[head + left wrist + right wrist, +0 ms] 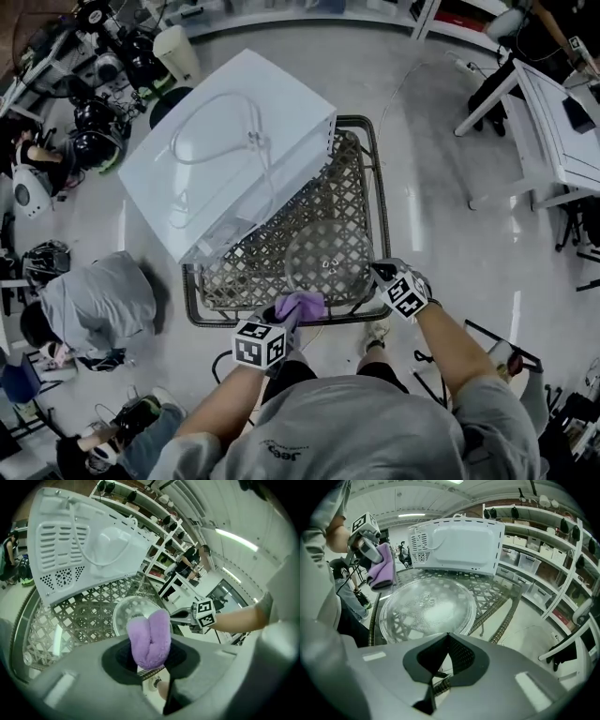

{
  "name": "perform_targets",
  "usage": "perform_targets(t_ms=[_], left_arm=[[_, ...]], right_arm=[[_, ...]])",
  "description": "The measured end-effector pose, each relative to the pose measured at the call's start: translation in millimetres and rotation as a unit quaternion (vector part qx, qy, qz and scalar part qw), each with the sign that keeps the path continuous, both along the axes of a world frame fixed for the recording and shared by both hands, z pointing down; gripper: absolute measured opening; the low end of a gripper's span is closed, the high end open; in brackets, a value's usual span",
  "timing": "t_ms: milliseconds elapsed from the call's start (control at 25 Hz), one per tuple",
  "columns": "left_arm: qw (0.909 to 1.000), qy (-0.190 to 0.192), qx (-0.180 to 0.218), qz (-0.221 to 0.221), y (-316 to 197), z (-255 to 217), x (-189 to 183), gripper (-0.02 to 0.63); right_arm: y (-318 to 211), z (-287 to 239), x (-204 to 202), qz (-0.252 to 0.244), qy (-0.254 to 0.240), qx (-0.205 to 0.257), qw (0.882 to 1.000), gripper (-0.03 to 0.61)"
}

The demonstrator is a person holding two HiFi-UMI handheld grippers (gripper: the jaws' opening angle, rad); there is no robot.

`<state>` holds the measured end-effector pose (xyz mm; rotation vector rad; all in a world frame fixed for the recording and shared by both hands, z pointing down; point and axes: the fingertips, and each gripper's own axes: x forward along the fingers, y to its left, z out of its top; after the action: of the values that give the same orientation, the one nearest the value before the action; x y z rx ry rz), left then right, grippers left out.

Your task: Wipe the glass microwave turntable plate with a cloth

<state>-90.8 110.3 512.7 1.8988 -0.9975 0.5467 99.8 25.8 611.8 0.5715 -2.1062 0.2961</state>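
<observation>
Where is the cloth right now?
The cloth is clamped in the left tongs, bottom centre of the head view, at the near table edge beside the plate.

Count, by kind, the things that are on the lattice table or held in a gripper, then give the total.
microwave: 1
plate: 1
cloth: 1
Total: 3

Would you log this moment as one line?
left gripper: shut on purple cloth | right gripper: shut on glass plate rim | cloth: off plate
</observation>
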Motion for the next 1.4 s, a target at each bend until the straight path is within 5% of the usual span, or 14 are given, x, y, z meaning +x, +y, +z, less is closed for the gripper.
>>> perform_targets(t_ms=[440,1080,1400], left_arm=[[0.9979,-0.003,0.064,-0.01,-23,-73,-10,0.095],[0.9768,0.0,0.214,-0.012,-79,-169,-9,0.097],[0.963,0.007,0.27,0.003,-91,-205,1,0.097]], right_arm=[[-2,-44,-11,-0.004,-0.005,0.01,1.0,0.009],[-21,-246,-6,0.065,-0.184,0.057,0.979,0.009],[-26,-293,2,0.095,-0.234,0.081,0.964,0.008]])
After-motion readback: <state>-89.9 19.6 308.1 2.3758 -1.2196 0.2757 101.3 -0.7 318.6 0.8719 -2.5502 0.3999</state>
